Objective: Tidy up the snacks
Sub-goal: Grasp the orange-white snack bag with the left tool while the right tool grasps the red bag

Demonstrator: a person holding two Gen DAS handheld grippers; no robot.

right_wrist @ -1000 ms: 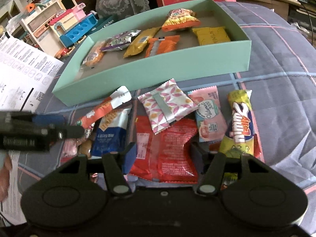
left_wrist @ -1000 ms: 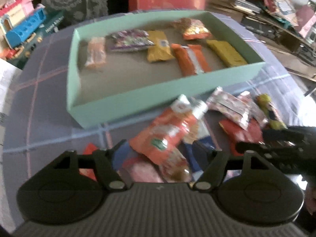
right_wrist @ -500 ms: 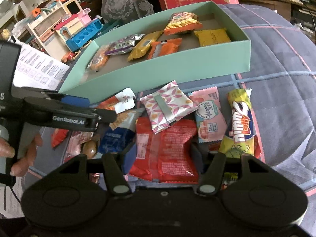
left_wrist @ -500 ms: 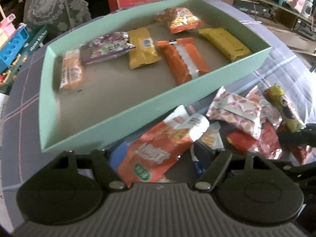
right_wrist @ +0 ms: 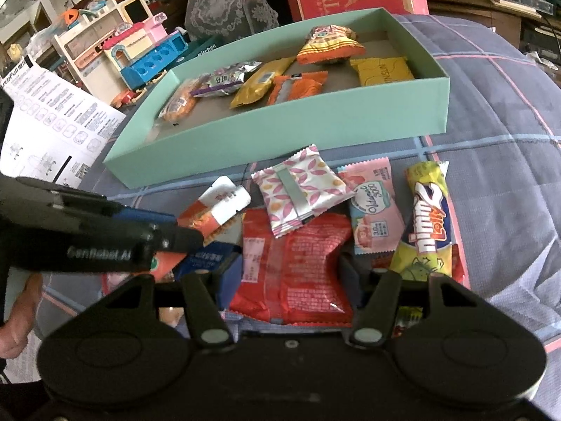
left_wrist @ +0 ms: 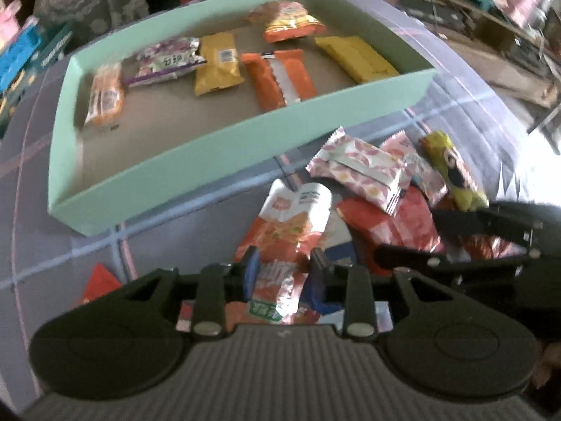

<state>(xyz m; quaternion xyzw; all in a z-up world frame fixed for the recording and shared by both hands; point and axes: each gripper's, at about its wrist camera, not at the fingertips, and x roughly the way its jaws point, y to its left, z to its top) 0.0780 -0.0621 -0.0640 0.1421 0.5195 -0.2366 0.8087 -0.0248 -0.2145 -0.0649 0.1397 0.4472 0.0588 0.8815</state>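
On the checked cloth [right_wrist: 491, 105] before the green tray [right_wrist: 280, 133], the left gripper [left_wrist: 284, 270] fingers have just closed, seemingly pinching the orange packet [left_wrist: 291, 224]; the right gripper [right_wrist: 291, 273] fingers stand half-open astride the red packet [right_wrist: 298, 266].

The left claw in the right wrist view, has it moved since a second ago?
Yes. The left claw has pushed in from the view's left edge toward the red packet, closing onto the orange-and-white packet before the teal box.
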